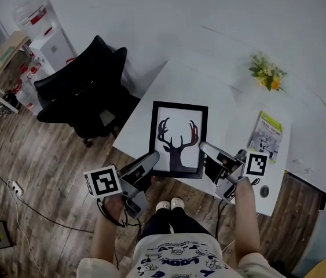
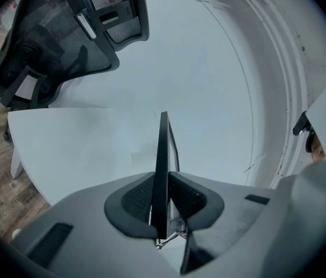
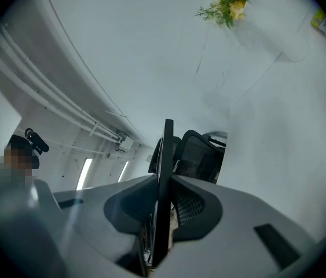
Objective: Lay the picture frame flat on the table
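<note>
My left gripper (image 1: 154,157) and right gripper (image 1: 204,147) each pinch a near corner of the black-edged picture frame with the deer drawing (image 1: 178,138), whose long side points away from me over the white table (image 1: 177,83), so I think both must go down together.

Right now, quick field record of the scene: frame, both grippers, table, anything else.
frame: picture frame, deer silhouette, face towards the head view, over the table; contact with it unclear
left gripper: shut on the frame's lower left edge
right gripper: shut on the frame's lower right edge
also on table: flowers, booklet
beside table: black office chair
</note>
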